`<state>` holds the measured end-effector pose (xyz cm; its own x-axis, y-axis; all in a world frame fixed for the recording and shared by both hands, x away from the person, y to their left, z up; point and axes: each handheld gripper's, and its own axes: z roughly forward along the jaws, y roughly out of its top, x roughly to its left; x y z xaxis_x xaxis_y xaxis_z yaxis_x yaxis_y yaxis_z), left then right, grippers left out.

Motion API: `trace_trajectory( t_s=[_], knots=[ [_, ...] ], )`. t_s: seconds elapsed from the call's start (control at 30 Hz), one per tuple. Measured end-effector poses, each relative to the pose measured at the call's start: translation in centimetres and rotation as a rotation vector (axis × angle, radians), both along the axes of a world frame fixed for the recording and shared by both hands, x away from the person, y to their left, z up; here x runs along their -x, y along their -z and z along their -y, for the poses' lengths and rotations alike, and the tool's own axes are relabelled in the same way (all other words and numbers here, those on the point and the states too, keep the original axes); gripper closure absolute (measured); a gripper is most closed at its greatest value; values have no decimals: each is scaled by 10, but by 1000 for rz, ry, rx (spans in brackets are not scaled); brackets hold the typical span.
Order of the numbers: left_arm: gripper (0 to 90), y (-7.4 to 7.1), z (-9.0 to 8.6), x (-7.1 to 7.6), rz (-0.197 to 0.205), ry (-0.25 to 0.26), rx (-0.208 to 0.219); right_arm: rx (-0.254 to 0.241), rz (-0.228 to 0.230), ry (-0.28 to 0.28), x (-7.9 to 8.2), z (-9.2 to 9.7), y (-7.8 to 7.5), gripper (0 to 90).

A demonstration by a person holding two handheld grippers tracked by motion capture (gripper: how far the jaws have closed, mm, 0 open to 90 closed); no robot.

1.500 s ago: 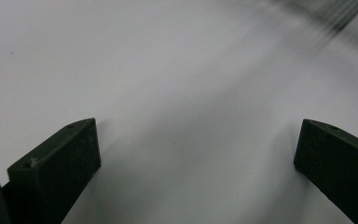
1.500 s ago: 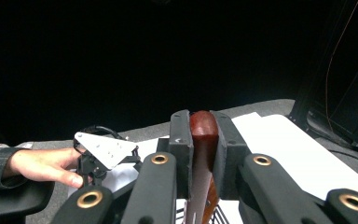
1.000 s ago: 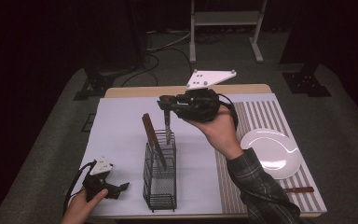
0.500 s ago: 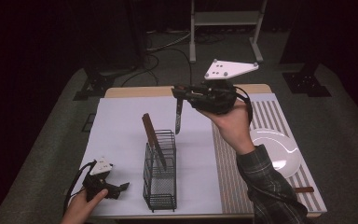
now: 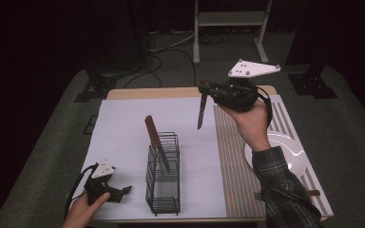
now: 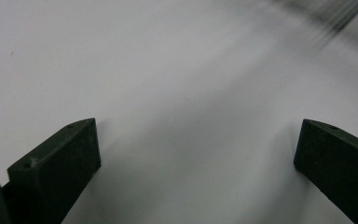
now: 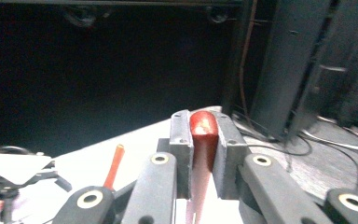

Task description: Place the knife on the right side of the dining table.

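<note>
Knife lifted clear, wire rack (image 5: 163,183) below, to my left.
My right gripper (image 5: 208,88) pinches the red-handled knife (image 5: 201,111), blade hanging down. Left gripper (image 5: 123,191) rests spread, empty. Judging: carrying step; next, set it down by the plate (image 5: 298,159).

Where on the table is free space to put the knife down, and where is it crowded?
Free: the white sheet left of the wire rack, and between rack and striped mat, under the knife held in the right gripper. Crowded: the mat's right part with the plate, and the corner by the left gripper.
</note>
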<state>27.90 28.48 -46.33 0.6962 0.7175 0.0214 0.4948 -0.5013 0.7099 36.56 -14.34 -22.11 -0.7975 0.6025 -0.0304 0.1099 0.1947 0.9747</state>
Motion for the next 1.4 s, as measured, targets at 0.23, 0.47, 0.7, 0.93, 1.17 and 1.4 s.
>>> trace_trajectory(
  t_s=[0.23,0.47,0.7,0.93,1.17,1.4],
  knots=[
    [0,0,0,0,2,0,0,-9,-12,88,-14,25,15,796],
    [0,0,0,0,2,0,0,-7,-19,167,-25,46,29,796],
    [0,0,0,0,4,-1,2,12,-27,256,-40,65,46,796],
    [0,0,0,0,4,-1,1,23,-49,318,-55,76,66,796],
    [0,0,0,0,3,-1,1,43,-78,369,-68,82,86,796],
    [0,0,0,0,4,0,-1,42,-104,393,-74,88,99,796]
  ],
)
